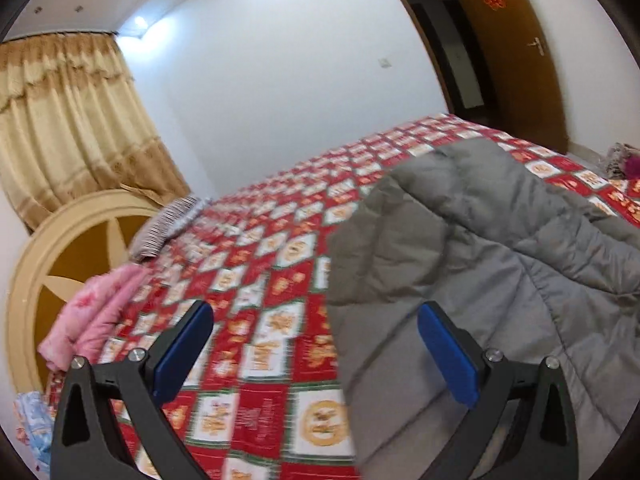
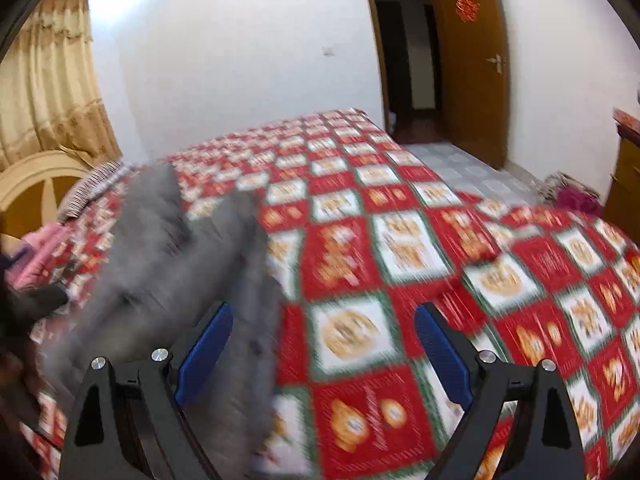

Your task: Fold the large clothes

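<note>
Here a bed [image 1: 280, 320] with a red and white checked cover fills both views. A grey padded coat [image 1: 500, 240] lies spread on it, toward the right in the left wrist view and blurred at the left in the right wrist view [image 2: 168, 260]. Pink clothes [image 1: 92, 320] and a striped pillow [image 1: 168, 224] sit by the round headboard [image 1: 48, 264], below a gold curtain [image 1: 68, 120]. A brown door [image 2: 472, 60] stands open. The left claw [image 1: 316, 352] is released, jaws wide, angled down over the coat's edge. The right claw [image 2: 324, 352] is likewise released, with blurred grey fabric reaching between its fingers.
</note>
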### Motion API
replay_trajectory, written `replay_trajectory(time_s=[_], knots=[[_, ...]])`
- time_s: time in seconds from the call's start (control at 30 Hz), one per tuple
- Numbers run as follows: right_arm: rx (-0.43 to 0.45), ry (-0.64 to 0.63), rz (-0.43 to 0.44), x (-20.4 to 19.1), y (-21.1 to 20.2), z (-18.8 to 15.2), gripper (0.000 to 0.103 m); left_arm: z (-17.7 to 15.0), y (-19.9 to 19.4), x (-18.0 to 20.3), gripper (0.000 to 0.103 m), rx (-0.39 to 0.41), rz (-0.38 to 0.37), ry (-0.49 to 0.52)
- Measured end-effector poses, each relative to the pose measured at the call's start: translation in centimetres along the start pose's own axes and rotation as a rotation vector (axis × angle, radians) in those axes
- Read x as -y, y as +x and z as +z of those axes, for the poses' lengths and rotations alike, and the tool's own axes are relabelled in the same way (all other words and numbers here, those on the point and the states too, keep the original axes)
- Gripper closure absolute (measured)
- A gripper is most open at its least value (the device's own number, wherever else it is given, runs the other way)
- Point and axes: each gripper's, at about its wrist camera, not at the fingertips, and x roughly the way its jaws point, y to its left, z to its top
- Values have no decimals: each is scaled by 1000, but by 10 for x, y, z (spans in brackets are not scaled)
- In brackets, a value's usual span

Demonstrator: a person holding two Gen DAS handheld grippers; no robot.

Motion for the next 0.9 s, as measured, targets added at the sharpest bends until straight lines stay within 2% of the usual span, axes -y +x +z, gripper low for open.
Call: replay_trajectory(time_s=[0.1, 0.17, 0.3, 0.37, 0.43, 0.53, 0.6, 0.67, 0.77, 0.83, 0.9], knots=[[18, -36, 47, -32, -1, 29, 11, -13, 1, 29, 0, -8, -63, 48], [17, -58, 49, -49, 5, 40, 11, -23, -4, 48, 0, 8, -76, 67], [-26, -79, 55, -78, 32, 55, 12, -33, -17, 67, 0, 43, -112, 67], [-44, -93, 41, -83, 47, 56, 20, -28, -24, 64, 0, 70, -90, 72], [-73, -108, 14, -86, 62, 54, 23, -19, -34, 42, 0, 125, -68, 4], [-124, -146, -52, -81, 78, 45, 25, -3, -30, 7, 0, 151, -29, -94], [-154, -135, -83, -71, 79, 43, 25, 9, -9, -13, 0, 109, 28, -137], [-128, -110, -92, -68, 64, 51, 25, 15, 20, -20, 0, 34, 56, -161], [-51, -144, -64, -92, 37, 69, 25, 12, 52, -16, 0, -85, 77, -190], [-43, -163, -26, -110, 32, 77, 25, 10, 57, -8, 0, -121, 78, -207], [-69, -182, -7, -128, 48, 81, 25, 6, 56, 0, 0, -139, 83, -215]])
